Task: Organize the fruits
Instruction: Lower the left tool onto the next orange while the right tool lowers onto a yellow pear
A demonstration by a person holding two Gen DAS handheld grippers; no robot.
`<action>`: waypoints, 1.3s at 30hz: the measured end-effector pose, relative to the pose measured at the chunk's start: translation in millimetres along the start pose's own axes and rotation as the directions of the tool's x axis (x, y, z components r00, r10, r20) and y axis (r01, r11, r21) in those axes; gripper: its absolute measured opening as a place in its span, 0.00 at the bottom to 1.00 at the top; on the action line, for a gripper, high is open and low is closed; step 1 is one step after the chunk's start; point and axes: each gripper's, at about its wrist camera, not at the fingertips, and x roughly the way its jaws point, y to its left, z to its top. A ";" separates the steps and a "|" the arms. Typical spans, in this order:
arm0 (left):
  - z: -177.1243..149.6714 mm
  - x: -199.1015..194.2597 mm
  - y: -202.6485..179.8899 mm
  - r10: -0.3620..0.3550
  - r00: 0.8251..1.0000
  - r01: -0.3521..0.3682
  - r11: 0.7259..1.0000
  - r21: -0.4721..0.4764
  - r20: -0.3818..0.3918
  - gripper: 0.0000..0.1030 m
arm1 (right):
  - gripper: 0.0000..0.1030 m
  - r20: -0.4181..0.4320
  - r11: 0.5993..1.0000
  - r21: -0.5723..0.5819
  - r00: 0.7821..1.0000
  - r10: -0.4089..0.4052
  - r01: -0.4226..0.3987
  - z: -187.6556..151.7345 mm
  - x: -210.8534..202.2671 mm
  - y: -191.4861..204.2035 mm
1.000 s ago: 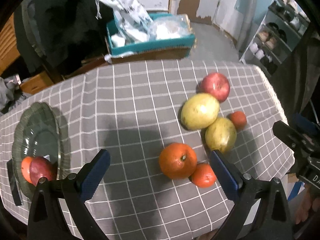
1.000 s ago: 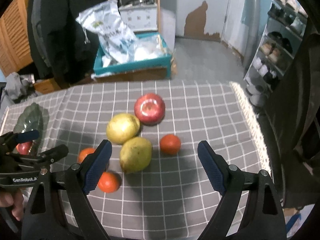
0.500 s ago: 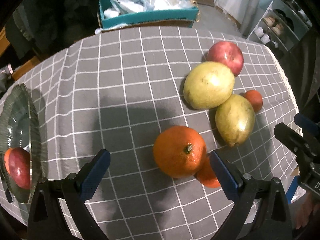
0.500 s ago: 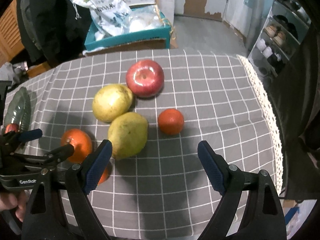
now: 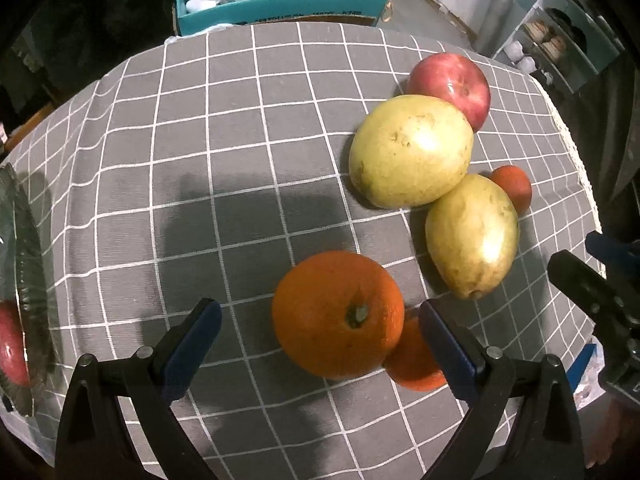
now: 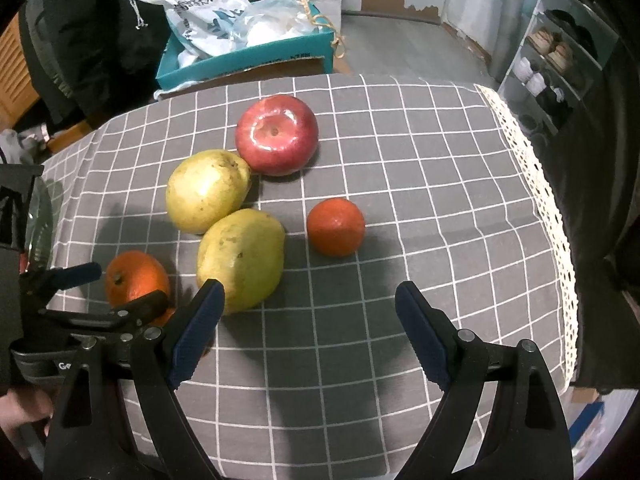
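A large orange [image 5: 338, 314] lies on the grey checked cloth, between the fingers of my open left gripper [image 5: 320, 316], which do not touch it. A small orange [image 5: 416, 364] is half hidden behind it and the right finger. Beyond lie two yellow-green pears [image 5: 412, 150] [image 5: 472, 236], a red apple [image 5: 452, 84] and a tangerine [image 5: 514, 188]. My right gripper [image 6: 308, 300] hangs open over bare cloth, with the near pear [image 6: 242, 258] by its left finger and the tangerine [image 6: 336, 232] just ahead. A glass plate [image 5: 24, 280] at the far left holds a red fruit [image 5: 10, 348].
A teal box [image 6: 240, 60] with white bags stands behind the table's far edge. The cloth's lace hem [image 6: 552, 216] marks the right edge of the table. A shoe rack [image 6: 560, 60] stands at the far right. A hand [image 6: 20, 420] holds the left gripper's body.
Both grippers have come forward and lower over the fruit. The left one now straddles the large orange, and the plate has slid to the left edge of its view.
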 end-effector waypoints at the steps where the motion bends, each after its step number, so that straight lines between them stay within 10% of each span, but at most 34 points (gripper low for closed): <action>1: 0.5 0.5 1.4 -0.012 1.000 0.012 1.000 -0.007 0.000 0.91 | 0.84 -0.003 1.000 0.001 1.000 0.002 -0.002 0.2 1.0 0.0; 8: -5.6 7.8 7.3 -0.091 0.996 0.091 0.996 -0.012 -0.015 0.64 | 0.84 -0.011 1.000 -0.001 1.000 0.014 -0.014 2.8 5.7 1.8; 32: 4.7 -19.4 46.4 0.056 0.994 -0.051 0.997 -0.055 0.095 0.63 | 0.84 -0.125 0.995 -0.011 0.987 0.102 -0.104 20.9 71.2 36.7; 39: 4.7 -21.1 52.2 0.057 0.993 -0.051 0.997 -0.062 0.100 0.63 | 0.66 -0.141 0.994 -0.036 0.985 0.099 -0.105 20.0 76.2 44.0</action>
